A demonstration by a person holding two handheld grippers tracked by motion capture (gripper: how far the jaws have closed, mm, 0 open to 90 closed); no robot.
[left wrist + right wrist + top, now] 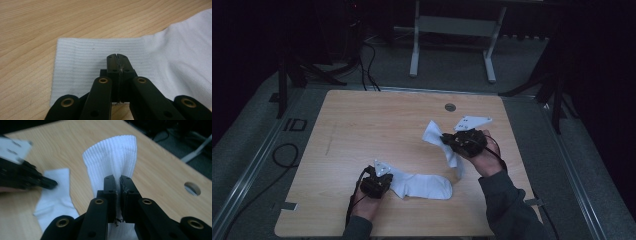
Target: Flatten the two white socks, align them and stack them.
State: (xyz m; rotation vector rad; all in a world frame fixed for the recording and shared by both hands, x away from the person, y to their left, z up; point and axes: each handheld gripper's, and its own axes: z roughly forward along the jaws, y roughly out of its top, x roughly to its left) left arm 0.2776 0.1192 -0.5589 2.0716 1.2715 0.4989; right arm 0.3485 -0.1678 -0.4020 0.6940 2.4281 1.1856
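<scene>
Two white socks on the table, pairing apparently just starting.

Right gripper (118, 181), centre right of the high view, is clamping the ribbed cuff of the lifted sock (112, 155). Left gripper (117, 60), lower centre, is resting with its jaws together on the cuff of the flat sock (100, 53); whether it is pinching cloth, cannot tell. Judging: socks not yet laid together on the table (362, 125).
</scene>
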